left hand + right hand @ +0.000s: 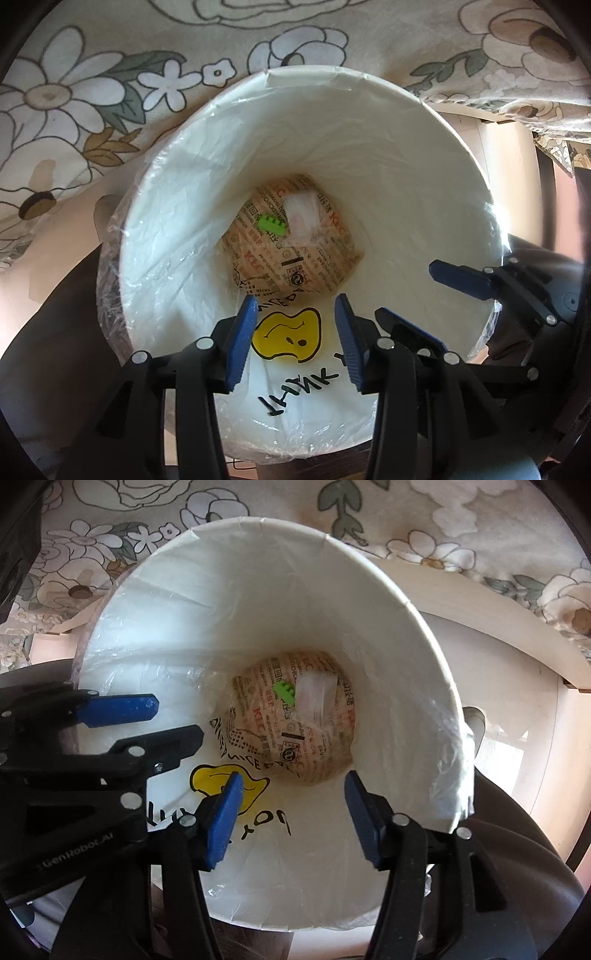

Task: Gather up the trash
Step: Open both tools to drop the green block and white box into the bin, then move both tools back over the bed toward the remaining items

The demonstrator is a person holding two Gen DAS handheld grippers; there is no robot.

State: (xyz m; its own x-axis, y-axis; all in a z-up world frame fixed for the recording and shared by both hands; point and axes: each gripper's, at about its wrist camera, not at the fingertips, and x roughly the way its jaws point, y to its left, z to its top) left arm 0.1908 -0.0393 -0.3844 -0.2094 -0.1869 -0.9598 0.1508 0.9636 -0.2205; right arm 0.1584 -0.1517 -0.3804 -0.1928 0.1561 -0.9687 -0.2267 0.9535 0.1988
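Note:
A white bin [332, 72] [258, 520] lined with a clear plastic bag stands right under both grippers. At its bottom lies a crumpled printed paper wrapper [317, 258] [266, 731] with a small green piece [271, 225] [284, 692] and a clear white packet [301, 214] [317, 694] on top. A white bag with a yellow smiley print [286, 334] [207, 779] lines the near wall. My left gripper [295, 297] [179, 718] and right gripper [293, 775] [406, 290] hang side by side over the bin mouth, both open with nothing between their fingers.
A floral cloth [74, 92] [443, 517] hangs behind the bin. A pale wooden frame [498, 602] runs at the right. Dark rounded shapes [55, 314] [517, 849] flank the bin low on either side.

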